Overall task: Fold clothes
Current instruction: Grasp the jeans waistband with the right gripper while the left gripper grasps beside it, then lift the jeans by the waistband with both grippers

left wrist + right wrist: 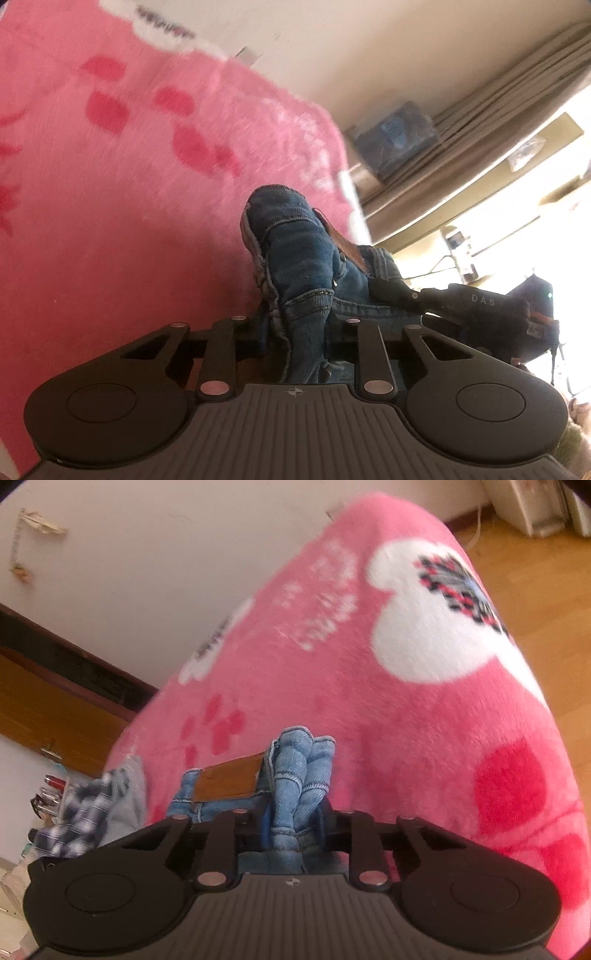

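Both grippers are clamped on bunched jeans [295, 258] above the pink fleece blanket [406, 738] — left gripper [299, 328] on a seam, right gripper [295, 812] probably at the waistband, beside the leather patch [231, 777].

Jeans over the blanket, gripped at two places.
Jeans [295, 771] bunch between both grippers' jaws above the blanket [424, 720]; a checked garment [85, 812] lies left of them.

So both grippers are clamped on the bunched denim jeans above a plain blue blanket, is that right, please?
Not quite: the blanket is pink with white and red prints, not plain blue, as the right wrist view shows. The rest holds: the left gripper and the right gripper are each clamped on the bunched denim jeans.
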Motion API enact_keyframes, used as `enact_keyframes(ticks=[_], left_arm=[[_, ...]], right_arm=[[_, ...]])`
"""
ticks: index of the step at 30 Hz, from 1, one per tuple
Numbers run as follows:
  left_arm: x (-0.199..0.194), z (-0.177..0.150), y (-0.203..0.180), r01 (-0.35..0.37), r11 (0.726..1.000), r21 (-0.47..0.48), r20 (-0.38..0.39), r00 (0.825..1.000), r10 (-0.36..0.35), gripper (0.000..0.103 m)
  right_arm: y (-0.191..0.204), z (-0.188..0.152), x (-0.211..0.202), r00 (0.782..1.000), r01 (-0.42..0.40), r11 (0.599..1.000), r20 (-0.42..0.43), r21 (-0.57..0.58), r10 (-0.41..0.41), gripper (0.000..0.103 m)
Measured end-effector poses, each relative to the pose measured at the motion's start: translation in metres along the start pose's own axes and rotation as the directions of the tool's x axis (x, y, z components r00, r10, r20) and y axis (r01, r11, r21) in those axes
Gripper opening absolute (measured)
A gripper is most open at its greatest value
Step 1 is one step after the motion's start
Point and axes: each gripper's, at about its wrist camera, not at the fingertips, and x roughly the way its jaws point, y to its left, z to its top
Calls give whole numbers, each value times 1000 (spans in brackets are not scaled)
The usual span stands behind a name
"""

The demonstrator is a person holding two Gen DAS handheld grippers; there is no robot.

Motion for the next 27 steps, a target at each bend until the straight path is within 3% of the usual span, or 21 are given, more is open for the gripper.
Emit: enact_keyframes(ticks=[9, 16, 21, 27], left_arm=[[-65, -16, -46, 89, 984, 157, 55, 994, -99, 23], [-112, -51, -76, 99, 953, 287, 73, 990, -125, 23], [-148, -79, -88, 99, 951, 294, 133, 981, -144, 23], [-186, -118, -104, 108, 939, 326, 153, 974, -166, 23]], right_arm=[[44, -36, -74, 981, -92, 996, 168, -5, 92, 23], [80, -78, -122, 968, -100, 994, 229, -43, 107, 23], [104, -110, -153, 951, -123, 989, 276, -86, 143, 23], [117, -159, -188, 920, -199, 975, 324, -99, 221, 23]])
